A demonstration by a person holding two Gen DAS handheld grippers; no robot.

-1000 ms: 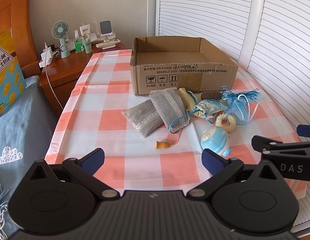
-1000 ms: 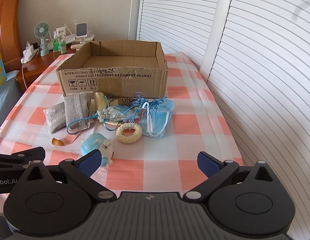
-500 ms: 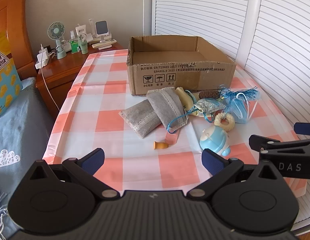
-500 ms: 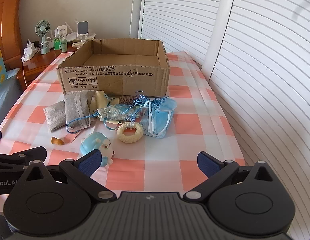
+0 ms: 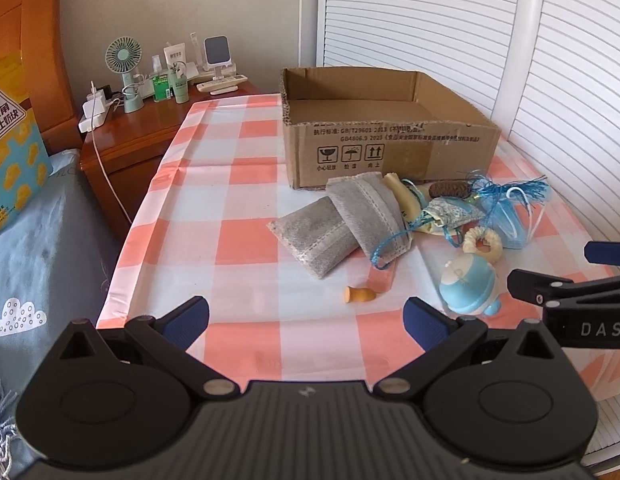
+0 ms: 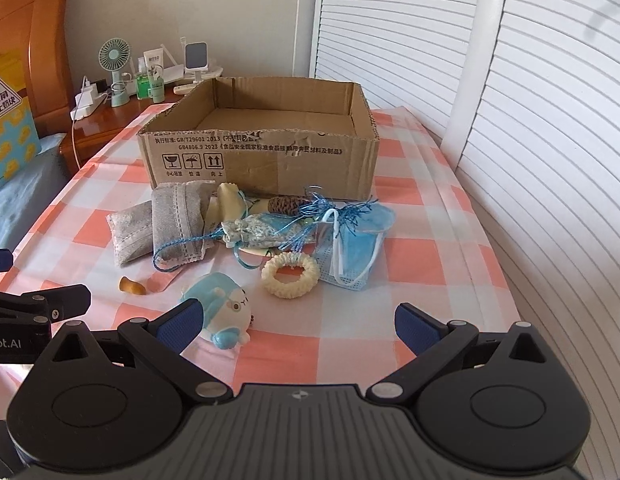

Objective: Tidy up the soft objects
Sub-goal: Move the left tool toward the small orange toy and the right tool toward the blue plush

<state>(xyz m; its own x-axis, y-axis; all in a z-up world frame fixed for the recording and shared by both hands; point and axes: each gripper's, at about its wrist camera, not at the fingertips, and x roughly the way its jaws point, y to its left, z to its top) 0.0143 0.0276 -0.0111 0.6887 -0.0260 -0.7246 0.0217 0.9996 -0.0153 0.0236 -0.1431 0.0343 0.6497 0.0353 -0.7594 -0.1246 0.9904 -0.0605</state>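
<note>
Two tools hover side by side over the near edge of the desk (image 5: 246, 248), which is covered in a pink-and-white checked cloth. The left tool (image 5: 306, 320) has its blue-padded fingers spread wide with nothing between them; the right tool (image 6: 296, 322) is just as wide apart and also holds nothing. An open cardboard box (image 6: 262, 160) stands at the middle of the desk. In front of it lies a loose heap of soft things: two grey pouches (image 5: 342, 224), one leaning on the other, a patterned drawstring bag (image 6: 254, 230), a blue face mask (image 6: 356, 252), a cream scrunchie (image 6: 290, 274) and tangled blue string (image 6: 330, 208). A blue plush toy (image 6: 222, 308) sits nearest, just beyond the right tool's left finger. A small orange earplug (image 5: 358, 294) lies apart from the heap, on the cloth.
</note>
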